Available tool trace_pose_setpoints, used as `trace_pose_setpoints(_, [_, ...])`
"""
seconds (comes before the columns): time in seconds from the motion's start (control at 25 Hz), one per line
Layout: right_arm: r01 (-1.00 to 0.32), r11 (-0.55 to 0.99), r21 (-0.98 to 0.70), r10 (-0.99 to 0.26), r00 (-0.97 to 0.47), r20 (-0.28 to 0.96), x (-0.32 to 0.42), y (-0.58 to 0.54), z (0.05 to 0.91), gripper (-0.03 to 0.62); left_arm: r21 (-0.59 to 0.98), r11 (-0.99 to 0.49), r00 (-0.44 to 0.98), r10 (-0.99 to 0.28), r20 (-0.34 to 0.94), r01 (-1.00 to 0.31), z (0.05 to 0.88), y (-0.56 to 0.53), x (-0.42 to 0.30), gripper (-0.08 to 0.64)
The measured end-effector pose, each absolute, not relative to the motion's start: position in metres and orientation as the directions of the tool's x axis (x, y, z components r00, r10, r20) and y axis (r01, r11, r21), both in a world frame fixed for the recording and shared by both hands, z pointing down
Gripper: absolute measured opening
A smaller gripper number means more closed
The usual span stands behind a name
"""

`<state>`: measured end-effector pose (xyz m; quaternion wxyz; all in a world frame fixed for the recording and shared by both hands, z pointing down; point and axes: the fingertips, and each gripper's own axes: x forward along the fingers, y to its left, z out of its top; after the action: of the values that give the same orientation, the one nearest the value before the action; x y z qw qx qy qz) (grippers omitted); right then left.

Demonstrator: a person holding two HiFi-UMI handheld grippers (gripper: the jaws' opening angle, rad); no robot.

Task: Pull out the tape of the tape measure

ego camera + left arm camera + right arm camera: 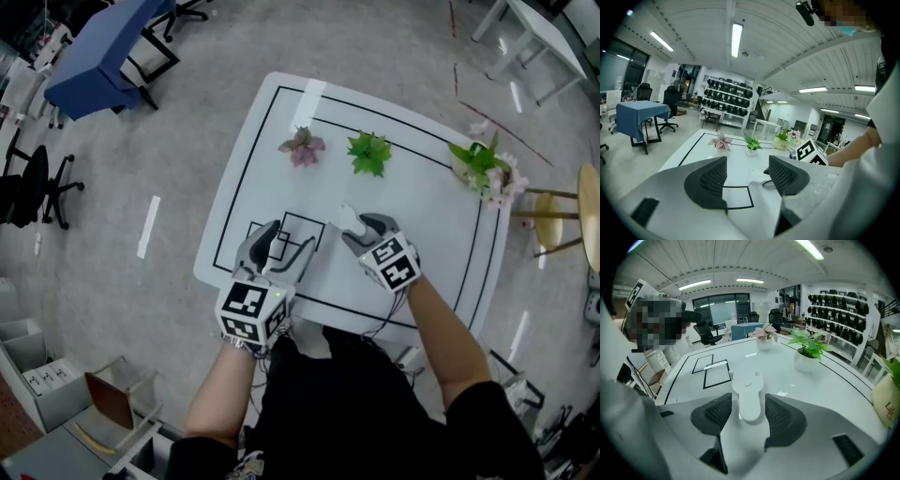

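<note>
A white tape measure [747, 397] lies on the white table [422, 202]. It sits between the jaws of my right gripper [748, 412], which stands open around it, with a thin gap showing at the left pad. In the head view the tape measure [348, 217] pokes out ahead of the right gripper [356, 228]. My left gripper [284, 242] hovers to its left over the black squares, open with nothing between its fingers. From the left gripper [747, 176] view, the tape measure [756, 175] shows small beyond the jaws. No tape is visibly drawn out.
A pink plant [302, 145], a green plant [368, 153] and a flower pot [486, 169] stand along the table's far side. Black outlines [302, 228] mark the table top. A blue table [98, 56] and office chairs stand far left, a stool [553, 220] at right.
</note>
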<state>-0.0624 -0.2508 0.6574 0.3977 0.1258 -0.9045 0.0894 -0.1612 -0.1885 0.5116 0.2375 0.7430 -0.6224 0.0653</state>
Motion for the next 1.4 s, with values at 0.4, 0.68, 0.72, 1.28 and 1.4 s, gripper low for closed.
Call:
trace_pose_setpoints(0.4, [-0.328, 0.944, -0.035, -0.199, -0.652, 0.731, -0.063, -0.251, 0.658, 0.209, 0.27, -0.118, 0.222, -0.889, 0.399, -0.956, 0.512, -0.181, -0.163, 0.267])
trace_pose_setpoints(0.68, [-0.36, 0.932, -0.031, -0.223, -0.641, 0.734, -0.064, -0.247, 0.659, 0.135, 0.267, -0.13, 0.232, -0.887, 0.398, -0.955, 0.509, -0.177, -0.161, 0.267])
trace_pose_setpoints(0.72, [-0.37, 0.928, -0.038, -0.225, -0.64, 0.735, -0.063, -0.247, 0.659, 0.135, 0.266, -0.132, 0.233, -0.887, 0.399, -0.955, 0.509, -0.176, -0.161, 0.267])
trace_pose_setpoints(1.28, [-0.504, 0.81, -0.299, -0.182, -0.702, 0.689, -0.056, -0.243, 0.611, 0.133, 0.261, -0.195, 0.288, -0.875, 0.389, -0.945, 0.499, -0.173, -0.152, 0.267])
trace_pose_setpoints(1.4, [-0.49, 0.806, -0.331, -0.164, -0.723, 0.671, -0.055, -0.237, 0.592, 0.133, 0.266, -0.22, 0.312, -0.87, 0.383, -0.939, 0.497, -0.177, -0.147, 0.267])
